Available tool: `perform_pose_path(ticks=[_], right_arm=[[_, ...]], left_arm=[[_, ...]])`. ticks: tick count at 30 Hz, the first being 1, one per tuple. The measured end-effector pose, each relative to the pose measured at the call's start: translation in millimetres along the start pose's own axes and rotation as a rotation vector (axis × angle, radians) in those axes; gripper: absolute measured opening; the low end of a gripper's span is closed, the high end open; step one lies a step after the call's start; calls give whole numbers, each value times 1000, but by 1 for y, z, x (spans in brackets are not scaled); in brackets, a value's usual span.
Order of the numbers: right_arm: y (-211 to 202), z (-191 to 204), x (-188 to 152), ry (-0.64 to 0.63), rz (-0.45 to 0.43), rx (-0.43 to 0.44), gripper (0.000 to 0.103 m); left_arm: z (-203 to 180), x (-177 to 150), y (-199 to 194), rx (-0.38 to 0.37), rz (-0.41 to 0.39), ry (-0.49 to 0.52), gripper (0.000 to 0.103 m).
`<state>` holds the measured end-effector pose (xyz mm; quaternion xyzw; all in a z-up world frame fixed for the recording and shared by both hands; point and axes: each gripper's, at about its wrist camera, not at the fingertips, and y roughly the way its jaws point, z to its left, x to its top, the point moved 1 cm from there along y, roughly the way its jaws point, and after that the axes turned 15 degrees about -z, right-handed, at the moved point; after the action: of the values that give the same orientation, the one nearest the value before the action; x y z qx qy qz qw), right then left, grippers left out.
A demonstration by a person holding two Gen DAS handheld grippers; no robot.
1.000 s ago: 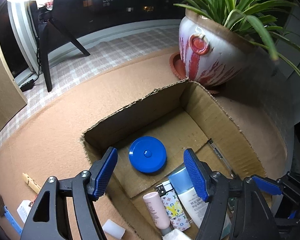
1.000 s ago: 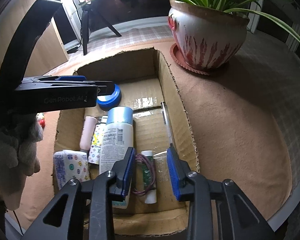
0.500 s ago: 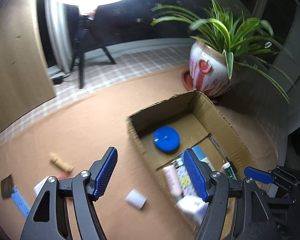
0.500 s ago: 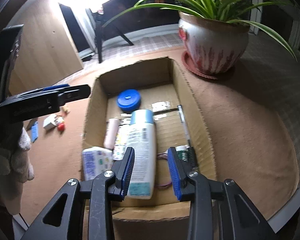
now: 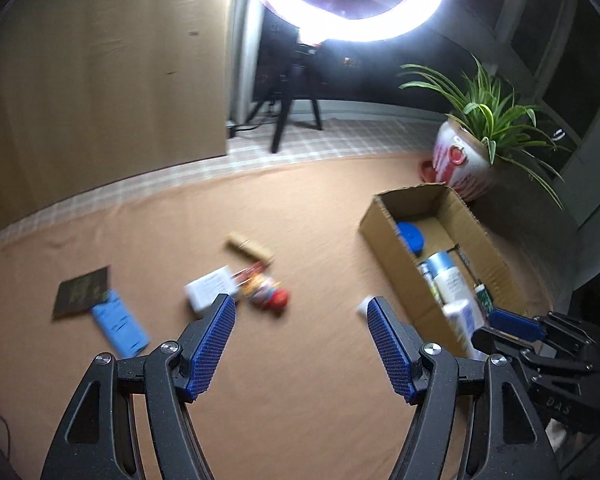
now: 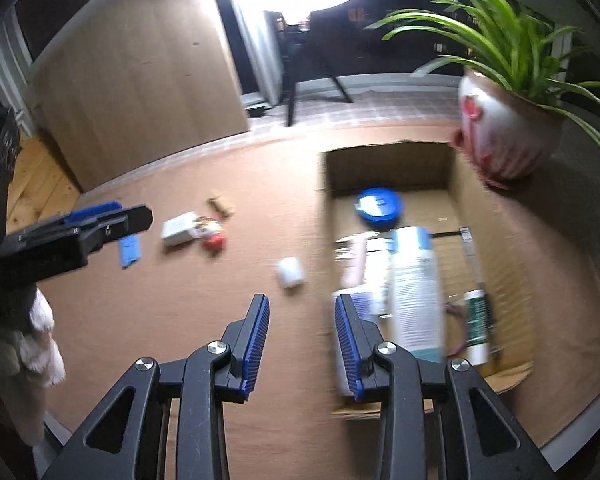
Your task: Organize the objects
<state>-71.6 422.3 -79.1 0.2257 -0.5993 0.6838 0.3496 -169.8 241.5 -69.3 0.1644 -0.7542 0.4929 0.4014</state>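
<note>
An open cardboard box (image 5: 396, 240) (image 6: 456, 176) stands at the right on the tan cloth. It holds a blue round lid (image 6: 378, 205), a white bottle with a blue cap (image 6: 414, 280) and several small items. Loose on the cloth lie a white box (image 5: 210, 290) (image 6: 179, 229), a red toy (image 5: 274, 298) (image 6: 213, 242), a wooden peg (image 5: 250, 249), a blue card (image 5: 118, 325), a dark card (image 5: 82, 291) and a small white roll (image 6: 289, 273). My left gripper (image 5: 302, 346) is open and empty, high above the cloth. My right gripper (image 6: 302, 344) is open and empty beside the box's left wall.
A potted plant in a red and white pot (image 5: 462, 160) (image 6: 504, 136) stands behind the box. A ring light on a tripod (image 5: 296, 92) and a wooden panel (image 5: 100, 80) stand at the back. The table edge runs past the box at right.
Both grippers have risen and swung left, away from above the box. The loose objects on the cloth have come into view. Both stay open and empty.
</note>
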Motion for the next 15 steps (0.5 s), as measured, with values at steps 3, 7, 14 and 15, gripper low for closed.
perform_pose_path(ticks=[3,7,14,15], right_arm=[[2,36,-3,-26,-5,2,31],[6,83,-9,-49,-7,26,31],[16,150,-16,-50,-4,54,31],[19,160,-18,-50,8,58,31]], left_arm=[[30,-9,-24,8,-7,-8,72],[73,-17,-53,22,-18,-27,72],[145,-34,-92,44,-39,-73,72],[154,-37,-96,44,-38,-77,72]])
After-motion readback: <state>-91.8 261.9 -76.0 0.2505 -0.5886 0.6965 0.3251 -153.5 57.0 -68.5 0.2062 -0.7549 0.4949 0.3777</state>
